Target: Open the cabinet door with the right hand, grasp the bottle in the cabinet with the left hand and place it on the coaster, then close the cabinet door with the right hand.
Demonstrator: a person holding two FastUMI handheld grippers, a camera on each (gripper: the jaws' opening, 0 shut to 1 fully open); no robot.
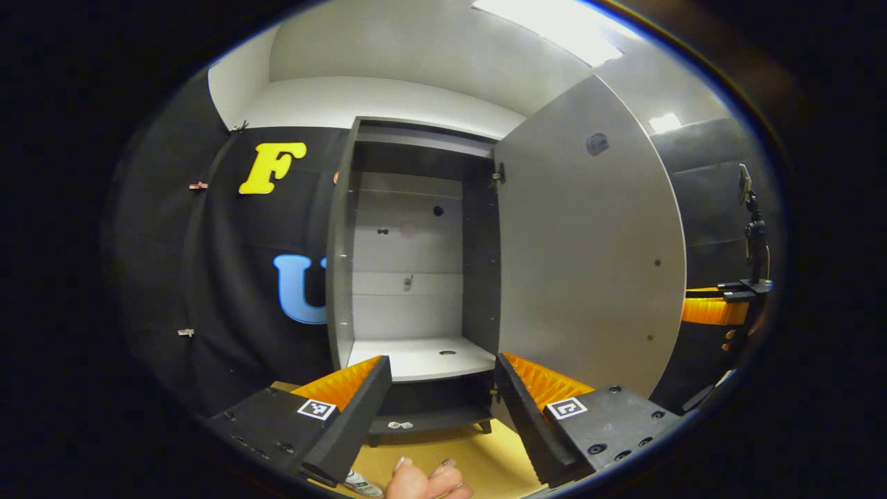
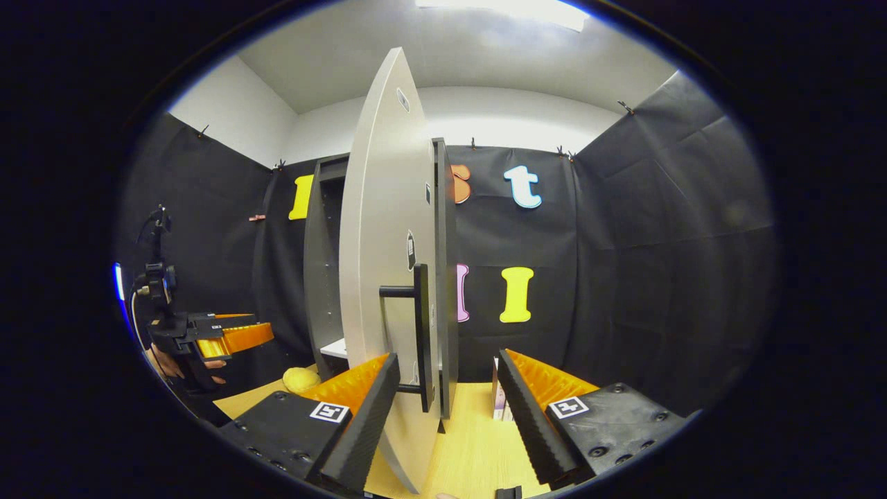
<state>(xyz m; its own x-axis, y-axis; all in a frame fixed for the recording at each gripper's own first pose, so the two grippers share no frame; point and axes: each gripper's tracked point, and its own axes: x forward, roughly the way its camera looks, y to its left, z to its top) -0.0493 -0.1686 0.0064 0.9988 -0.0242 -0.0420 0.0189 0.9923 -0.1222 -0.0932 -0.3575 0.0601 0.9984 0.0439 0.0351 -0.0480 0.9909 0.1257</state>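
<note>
Left gripper view shows me the cabinet [image 1: 416,277] with its door [image 1: 589,242] swung wide to the right, so the opening step looks done. My left gripper [image 1: 443,395] has its fingers spread apart, holding nothing, aimed at the bare shelf [image 1: 423,357]. I can't see the bottle on that shelf; at the bottom edge, by a hand [image 1: 426,482], a small white object peeks out (possibly the bottle, too cropped to tell). In the right gripper view, my right gripper [image 2: 447,395] also has its fingers apart, near the handle [image 2: 419,326], not gripping it. Closing the door remains. No readable brand writing; just square coded markers [image 1: 317,409] on the grippers.
</note>
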